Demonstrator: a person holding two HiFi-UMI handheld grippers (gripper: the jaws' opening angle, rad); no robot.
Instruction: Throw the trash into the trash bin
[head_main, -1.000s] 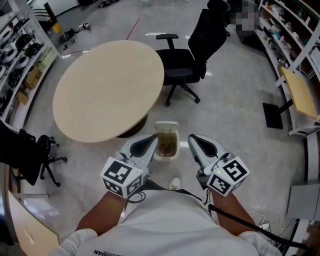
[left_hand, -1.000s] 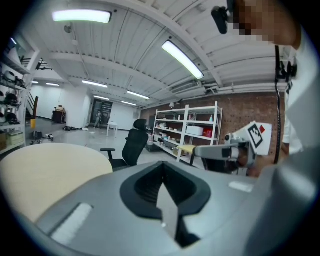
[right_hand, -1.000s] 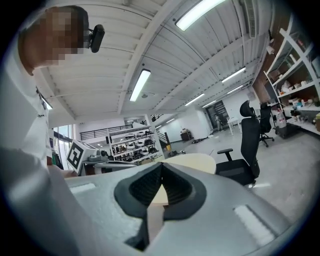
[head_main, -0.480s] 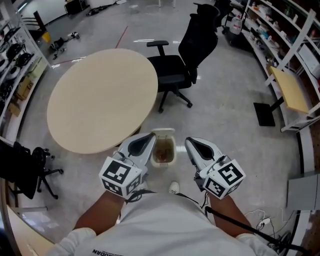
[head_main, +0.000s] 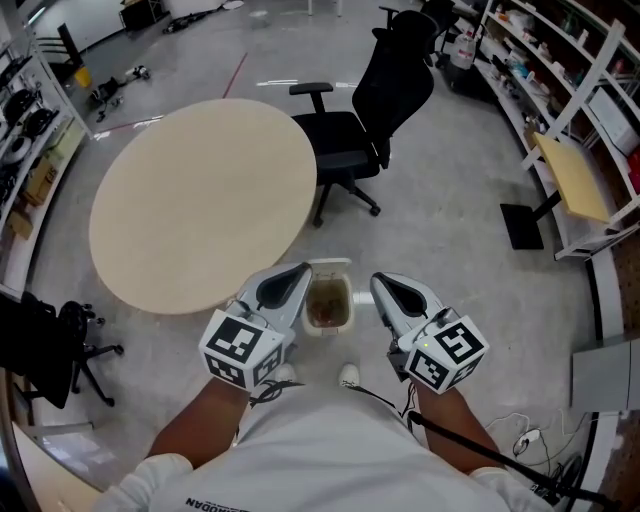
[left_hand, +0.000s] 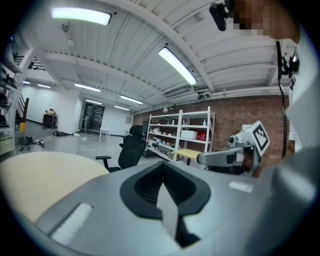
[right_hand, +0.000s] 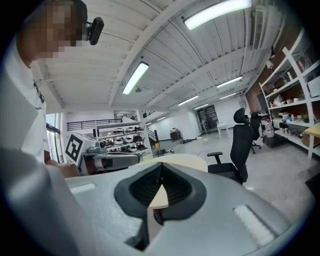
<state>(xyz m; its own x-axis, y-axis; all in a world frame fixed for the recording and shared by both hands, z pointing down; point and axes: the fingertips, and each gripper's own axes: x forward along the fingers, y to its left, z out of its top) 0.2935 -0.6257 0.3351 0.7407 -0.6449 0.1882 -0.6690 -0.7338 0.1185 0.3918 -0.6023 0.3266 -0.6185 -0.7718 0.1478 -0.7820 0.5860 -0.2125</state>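
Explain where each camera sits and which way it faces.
Head view: on the person's head, facing steeply down at trash bin and round table; forearms, left tongs, right tongs show.
Left gripper view: on left tongs, facing level toward office chair; its shut jaws show.
Right gripper view: on right tongs, facing level toward round table; shut jaws show.
Shared: both gripper views show the office chair.

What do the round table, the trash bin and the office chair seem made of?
The round table: pale beige top, matte and even, likely laminate or veneer; no grain shows. The trash bin: off-white, smooth thin walls, probably plastic. The office chair: black, dull seat and back, likely fabric or mesh; hard star base, plastic or metal.
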